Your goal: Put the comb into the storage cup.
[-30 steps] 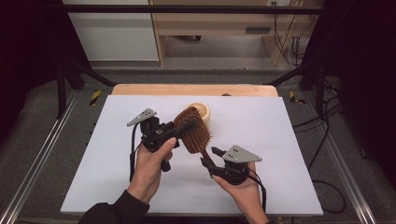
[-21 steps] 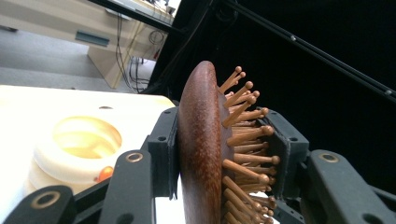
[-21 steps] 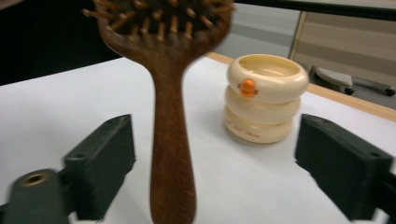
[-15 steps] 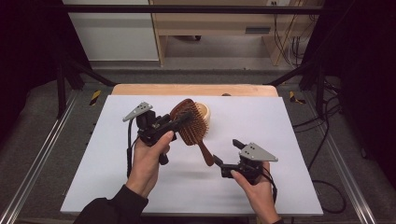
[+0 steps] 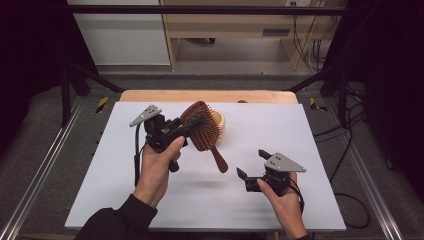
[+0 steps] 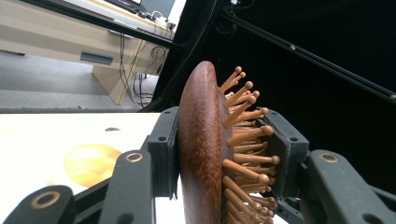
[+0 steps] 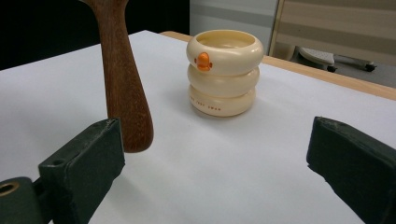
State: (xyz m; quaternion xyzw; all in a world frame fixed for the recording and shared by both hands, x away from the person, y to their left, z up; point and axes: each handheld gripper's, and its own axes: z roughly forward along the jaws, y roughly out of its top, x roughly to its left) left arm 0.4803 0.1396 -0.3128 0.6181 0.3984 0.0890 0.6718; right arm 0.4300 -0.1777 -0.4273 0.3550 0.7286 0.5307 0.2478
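Covering the table, a white sheet (image 5: 310, 135) lies beneath the left gripper (image 5: 192, 125) clamping a hairbrush (image 5: 202, 131).

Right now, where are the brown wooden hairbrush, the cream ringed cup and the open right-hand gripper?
brown wooden hairbrush (image 5: 204, 131), high view, bristle head.
cream ringed cup (image 7: 223, 79), right gripper view, middle ring.
right gripper (image 5: 252, 164), high view, gap between its fingertips.

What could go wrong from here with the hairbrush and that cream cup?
The left gripper clamps the hairbrush across its back and springy bristles, so the head might twist or slip. The hanging handle is near the cream cup; a swing could tip it. The right gripper has just opened, with nothing between its jaws, leaving the brush on one grip.
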